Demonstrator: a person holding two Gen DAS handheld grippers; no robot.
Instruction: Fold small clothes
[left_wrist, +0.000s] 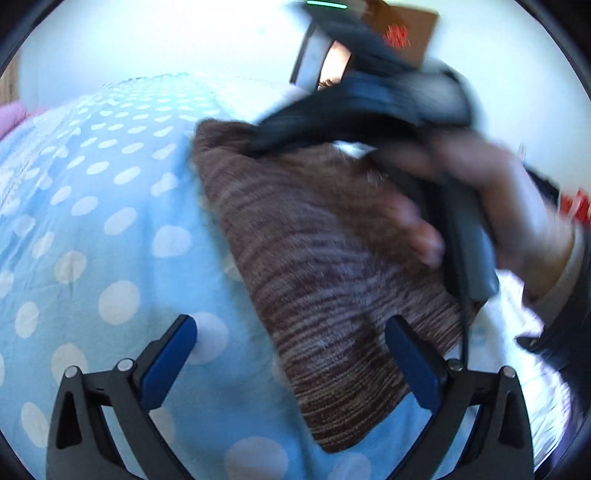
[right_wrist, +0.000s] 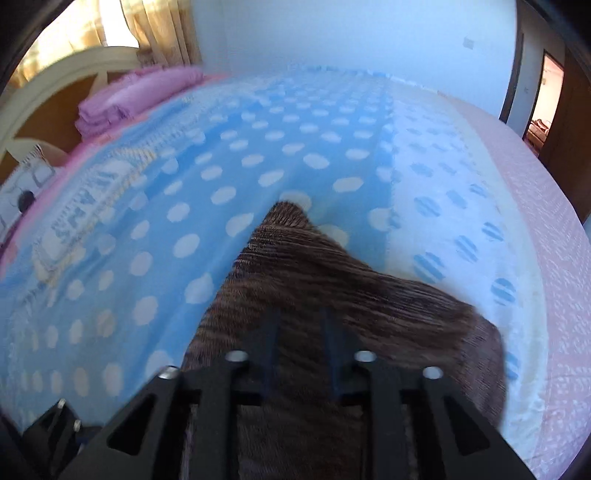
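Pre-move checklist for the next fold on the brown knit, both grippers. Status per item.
1. Left gripper open: ok, jaws wide apart, pads pressing on nothing.
2. Left gripper lined up on the brown knit garment: ok, its near edge lies between the fingers.
3. Right gripper grip on the garment: cannot tell, jaws part open over the knit, view blurred.
4. Garment flat on the polka-dot bedspread: not ok, the right side looks lifted and bunched under the right hand.
5. Fold area free of other items: ok, the folded pink cloths lie far off.
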